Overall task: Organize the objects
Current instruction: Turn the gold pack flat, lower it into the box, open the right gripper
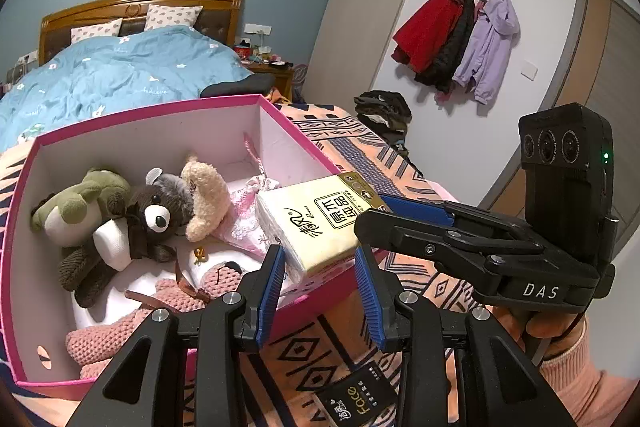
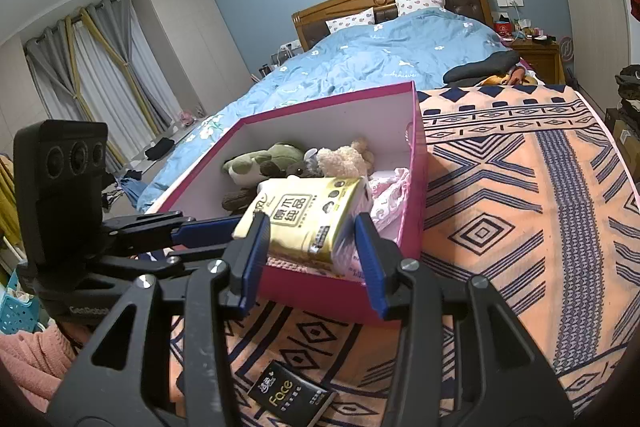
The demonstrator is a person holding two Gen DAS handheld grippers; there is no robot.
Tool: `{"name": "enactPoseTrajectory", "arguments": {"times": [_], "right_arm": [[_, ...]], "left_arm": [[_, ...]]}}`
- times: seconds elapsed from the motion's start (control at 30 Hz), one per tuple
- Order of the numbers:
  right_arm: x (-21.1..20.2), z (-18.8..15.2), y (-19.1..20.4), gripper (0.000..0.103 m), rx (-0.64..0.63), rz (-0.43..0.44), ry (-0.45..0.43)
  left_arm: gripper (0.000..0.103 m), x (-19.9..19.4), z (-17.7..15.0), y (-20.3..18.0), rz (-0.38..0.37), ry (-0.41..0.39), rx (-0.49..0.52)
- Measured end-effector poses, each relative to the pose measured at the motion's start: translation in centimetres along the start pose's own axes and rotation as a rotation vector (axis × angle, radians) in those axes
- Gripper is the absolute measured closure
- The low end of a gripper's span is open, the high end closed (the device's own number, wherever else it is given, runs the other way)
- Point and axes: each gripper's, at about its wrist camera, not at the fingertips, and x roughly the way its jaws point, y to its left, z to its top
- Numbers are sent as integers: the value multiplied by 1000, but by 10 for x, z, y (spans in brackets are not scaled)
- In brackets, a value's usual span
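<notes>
A pink box (image 1: 304,143) (image 2: 416,211) stands on the patterned blanket and holds plush bears (image 1: 156,215) (image 2: 344,159), a pink knitted toy (image 1: 132,327) and pink cloth. A cream tissue pack (image 1: 316,223) (image 2: 308,219) leans on the box's near rim. My left gripper (image 1: 320,267) is open, its blue pads on either side of the pack's near end without gripping it. My right gripper (image 2: 310,239) is open around the pack too; it shows in the left wrist view (image 1: 372,211) touching the pack's right end. A black "Face" tissue packet (image 1: 356,399) (image 2: 292,403) lies on the blanket below the grippers.
The orange patterned blanket (image 2: 520,211) covers the bed's foot. A blue duvet (image 2: 380,59) and pillows lie beyond the box. Coats (image 1: 460,39) hang on the wall, a clothes pile (image 1: 384,111) sits beside the bed, and curtains (image 2: 100,67) are at left.
</notes>
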Motion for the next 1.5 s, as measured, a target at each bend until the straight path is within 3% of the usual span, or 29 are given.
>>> {"name": "enactPoseTrajectory", "arguments": {"times": [1.5], "right_arm": [[24, 8, -5, 56, -12, -39, 46]], "left_arm": [[67, 23, 6, 18, 14, 47, -36]]}}
